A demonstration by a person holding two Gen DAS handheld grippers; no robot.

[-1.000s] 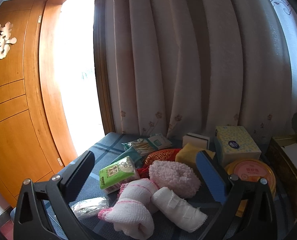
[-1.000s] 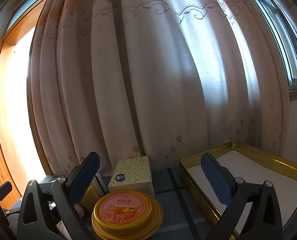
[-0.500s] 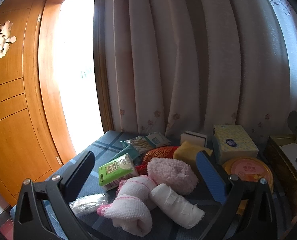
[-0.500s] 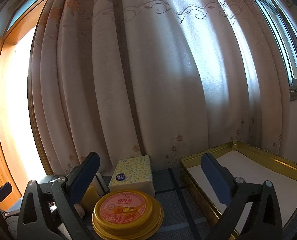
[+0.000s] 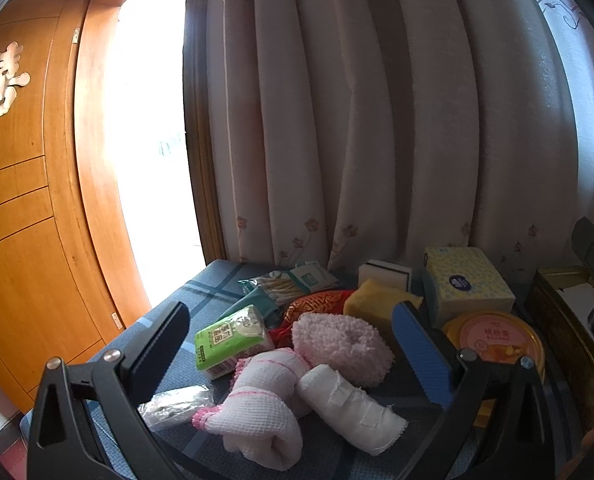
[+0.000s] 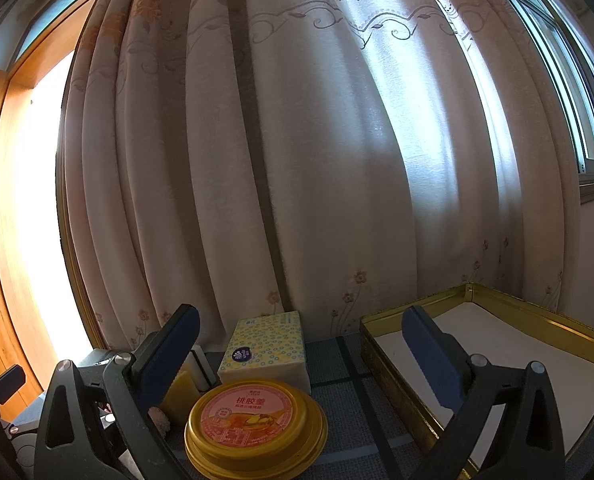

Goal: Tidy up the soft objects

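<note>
Left wrist view: the left tool [image 5: 289,336] hangs with its jaws spread wide, holding nothing, above a heap of soft things on the blue checked table [image 5: 213,280]. A rolled white mesh cloth [image 5: 257,408] and a gauze roll [image 5: 349,412] lie nearest, touching; behind them sit a fluffy pink puff [image 5: 341,346] and a green tissue pack [image 5: 229,336]. Right wrist view: the right tool [image 6: 301,344] is also wide and empty, over a round yellow tin [image 6: 253,420] near the front edge. The gold tray [image 6: 537,316] lies just right of it.
</note>
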